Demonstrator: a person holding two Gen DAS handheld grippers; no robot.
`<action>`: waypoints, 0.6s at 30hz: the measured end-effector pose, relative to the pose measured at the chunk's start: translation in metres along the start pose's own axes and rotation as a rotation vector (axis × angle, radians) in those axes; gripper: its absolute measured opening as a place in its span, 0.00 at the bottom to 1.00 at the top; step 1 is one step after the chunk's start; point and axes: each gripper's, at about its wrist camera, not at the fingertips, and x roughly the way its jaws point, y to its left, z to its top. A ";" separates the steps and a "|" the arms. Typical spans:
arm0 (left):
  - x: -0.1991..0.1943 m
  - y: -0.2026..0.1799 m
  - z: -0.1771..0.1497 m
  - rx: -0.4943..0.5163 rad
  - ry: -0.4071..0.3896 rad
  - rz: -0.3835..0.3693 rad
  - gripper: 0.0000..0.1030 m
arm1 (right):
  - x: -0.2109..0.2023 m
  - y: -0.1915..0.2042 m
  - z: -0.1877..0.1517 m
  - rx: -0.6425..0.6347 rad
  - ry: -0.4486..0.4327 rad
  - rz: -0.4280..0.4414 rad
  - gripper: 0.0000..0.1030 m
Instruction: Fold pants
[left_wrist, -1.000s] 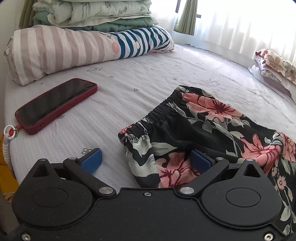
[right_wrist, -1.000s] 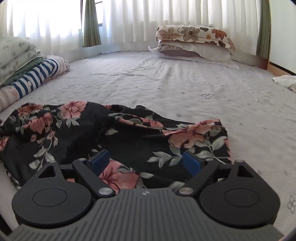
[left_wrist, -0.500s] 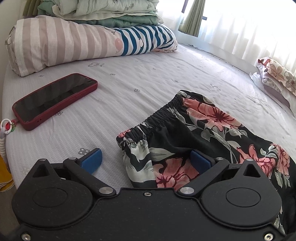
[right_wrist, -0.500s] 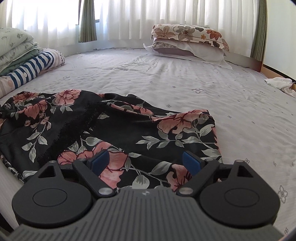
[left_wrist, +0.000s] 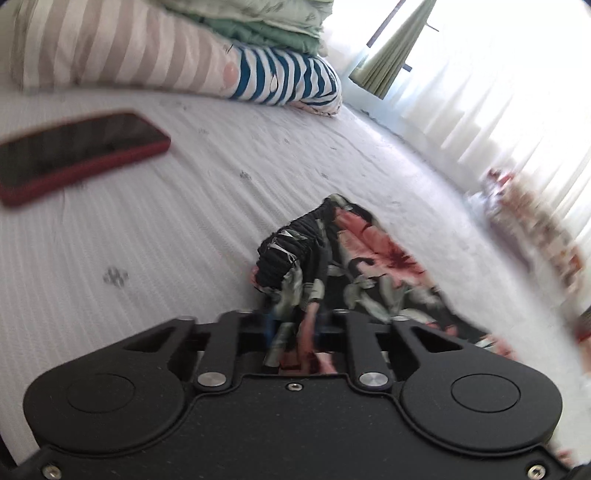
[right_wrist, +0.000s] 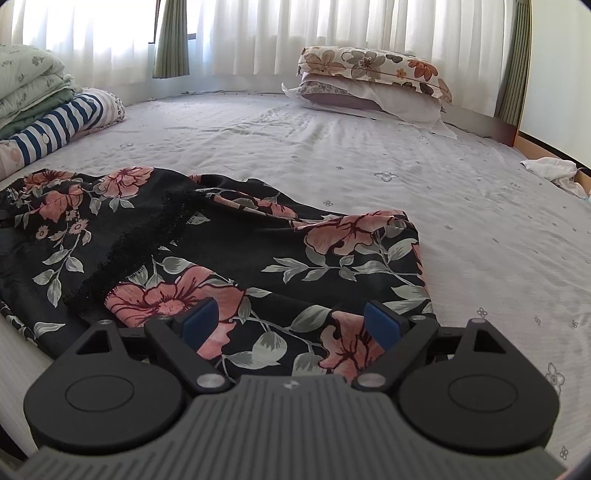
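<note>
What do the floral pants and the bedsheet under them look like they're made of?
Floral pants: thin, soft woven fabric, probably rayon or satin-like; it drapes in loose folds with a faint sheen, and the waistband is gathered elastic. Bedsheet: matte, finely ribbed cotton-like cloth, pale with tiny printed flowers and shallow wrinkles. The exact fibre of either cannot be told.

Pants (right_wrist: 236, 236) of soft floral cloth; bedsheet (right_wrist: 369, 147) of matt ribbed fabric.

You see the black floral fabric pants (right_wrist: 229, 251) lying on the pale quilted bed sheet (right_wrist: 369, 155), with the red-cased flat phone (left_wrist: 77, 155) to their left on the same sheet. Behind the phone lies the long striped bolster pillow (left_wrist: 155, 62) under folded green blankets (left_wrist: 266, 22). Far behind the pants, two flowered pillows (right_wrist: 373, 74) are stacked.
</note>
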 end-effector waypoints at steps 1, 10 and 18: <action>-0.004 0.004 0.000 -0.030 -0.003 -0.010 0.13 | 0.000 -0.001 -0.001 0.000 0.002 -0.002 0.91; -0.025 0.013 0.004 -0.002 -0.044 0.117 0.50 | 0.008 -0.008 -0.008 -0.002 0.030 -0.040 0.91; -0.004 0.004 0.012 0.007 0.032 0.078 0.05 | 0.015 -0.007 -0.013 0.019 0.050 -0.041 0.91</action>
